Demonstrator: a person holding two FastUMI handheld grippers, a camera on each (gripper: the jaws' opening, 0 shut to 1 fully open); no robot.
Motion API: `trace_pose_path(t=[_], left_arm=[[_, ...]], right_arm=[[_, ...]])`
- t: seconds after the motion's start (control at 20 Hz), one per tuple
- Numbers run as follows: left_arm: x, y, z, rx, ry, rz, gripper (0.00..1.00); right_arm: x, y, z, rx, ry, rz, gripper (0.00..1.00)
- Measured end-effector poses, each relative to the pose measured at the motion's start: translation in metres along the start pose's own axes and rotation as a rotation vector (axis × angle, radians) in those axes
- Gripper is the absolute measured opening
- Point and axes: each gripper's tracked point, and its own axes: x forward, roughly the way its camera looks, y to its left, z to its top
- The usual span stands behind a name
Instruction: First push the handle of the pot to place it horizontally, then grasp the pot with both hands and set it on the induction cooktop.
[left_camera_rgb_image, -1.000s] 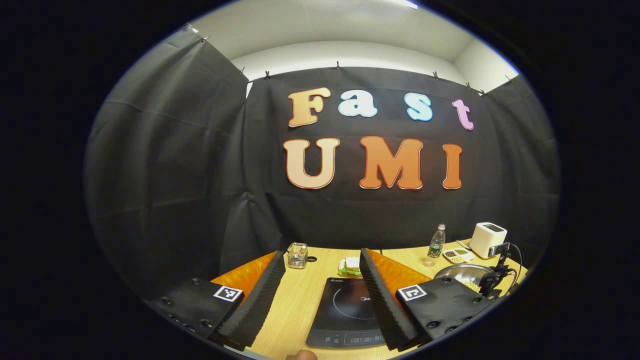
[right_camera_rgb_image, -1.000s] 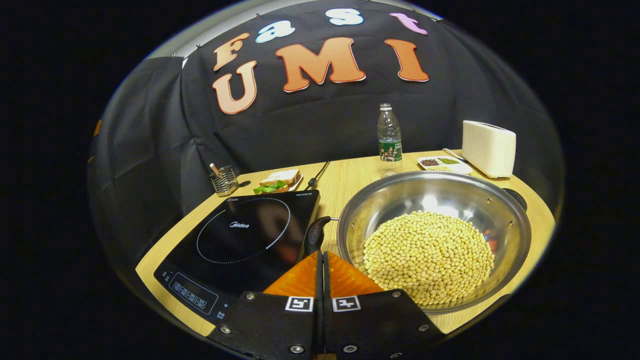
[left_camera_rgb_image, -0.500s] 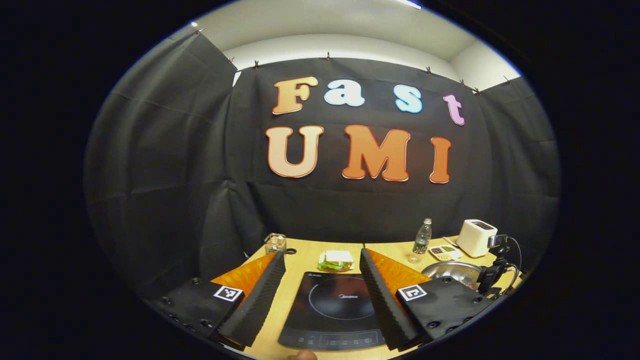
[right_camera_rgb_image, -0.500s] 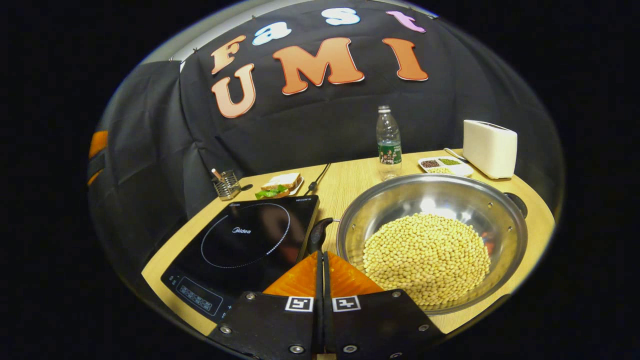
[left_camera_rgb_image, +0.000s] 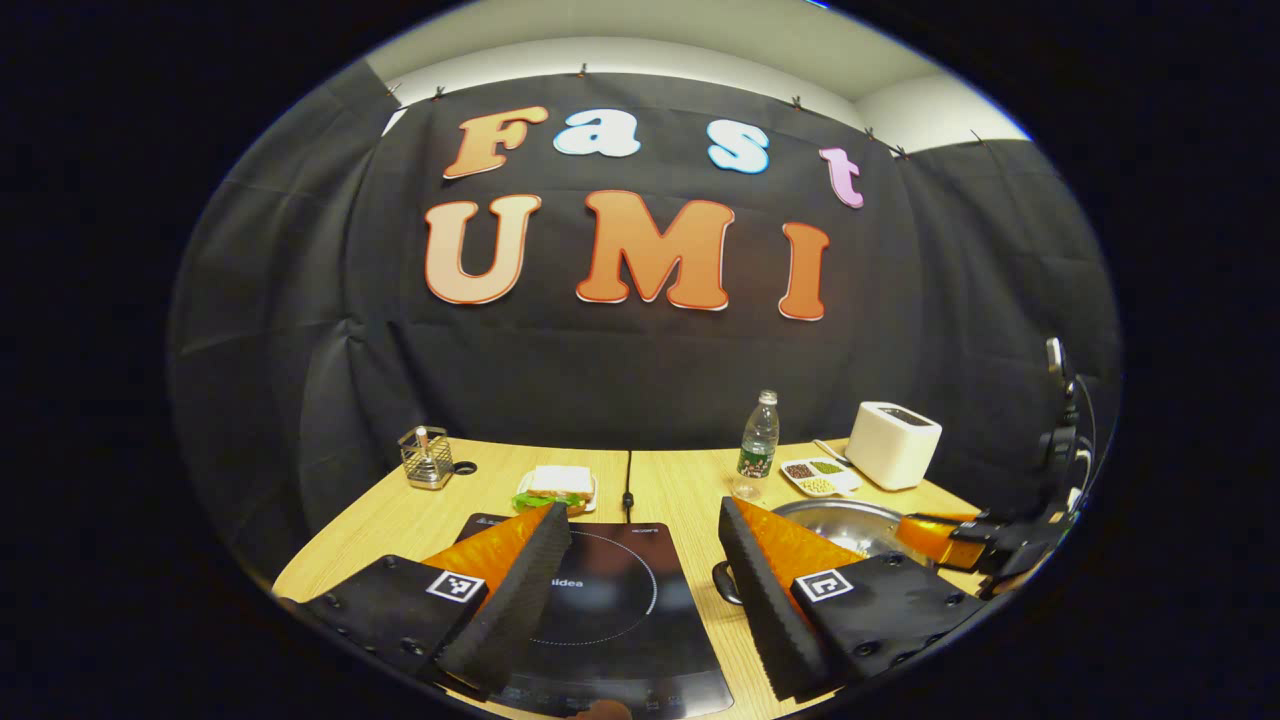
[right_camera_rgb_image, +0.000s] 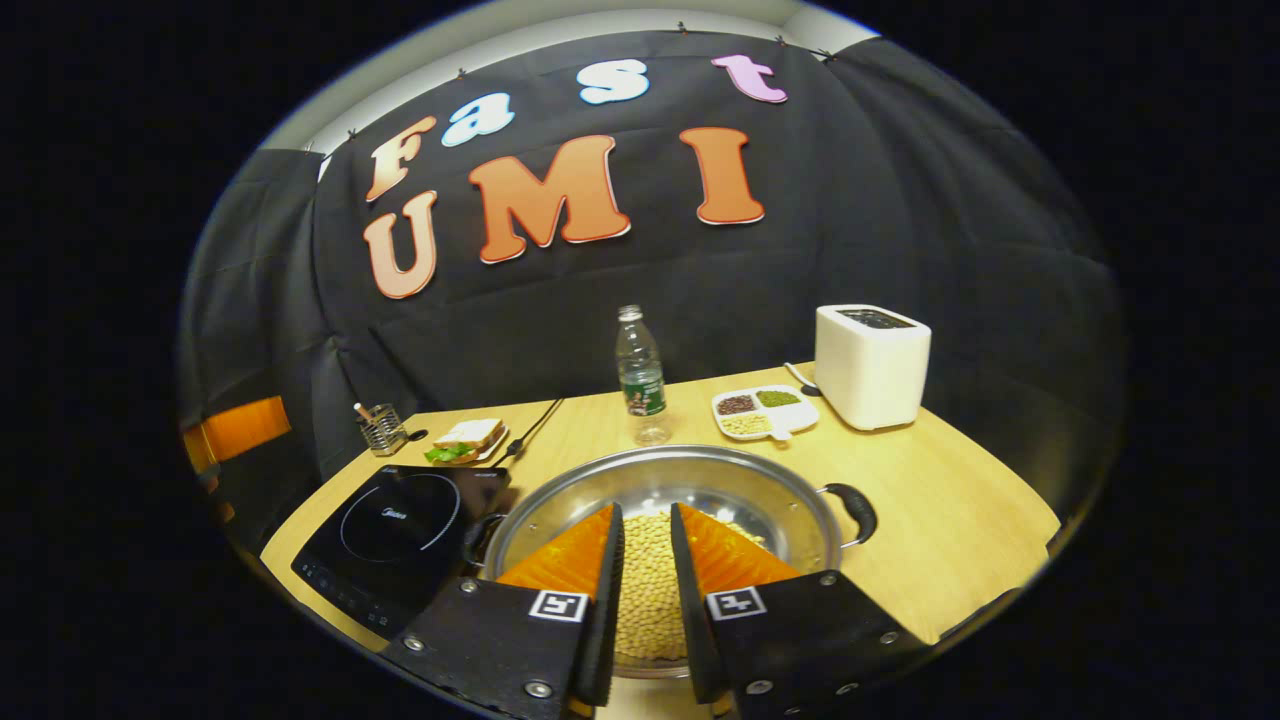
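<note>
The right gripper (right_camera_rgb_image: 645, 545), fingers slightly parted and holding nothing, hovers over the near rim of the bean-filled pot (right_camera_rgb_image: 745, 480) on the table (right_camera_rgb_image: 950, 520), while the left gripper (left_camera_rgb_image: 640, 555), wide open, hangs above the induction cooktop (left_camera_rgb_image: 620, 610) left of the pot.

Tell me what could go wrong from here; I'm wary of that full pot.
The pot is heaped with beans, so an uneven two-sided lift could spill them. The right gripper hovers over the bowl, not at the right handle. The bottle stands close behind the rim and might get knocked.
</note>
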Motion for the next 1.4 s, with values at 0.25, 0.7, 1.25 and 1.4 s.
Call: trace_pose_path(t=[0.25,0.7,1.25,1.4], left_arm=[[0.046,-0.055,-0.051,0.009,0.097,-0.074,0.98],[0.091,-0.087,-0.132,-0.006,0.322,-0.101,0.98],[0.11,-0.102,-0.174,-0.07,0.454,-0.123,0.94],[0.115,-0.094,-0.176,-0.058,0.468,-0.094,0.88]], right_arm=[[0.012,-0.063,0.001,-0.007,0.009,-0.104,0.72],[0.038,-0.109,-0.023,0.006,0.112,-0.149,0.94],[0.067,-0.113,-0.058,-0.017,0.28,-0.136,0.94],[0.071,-0.117,-0.064,0.021,0.314,-0.138,0.9]])
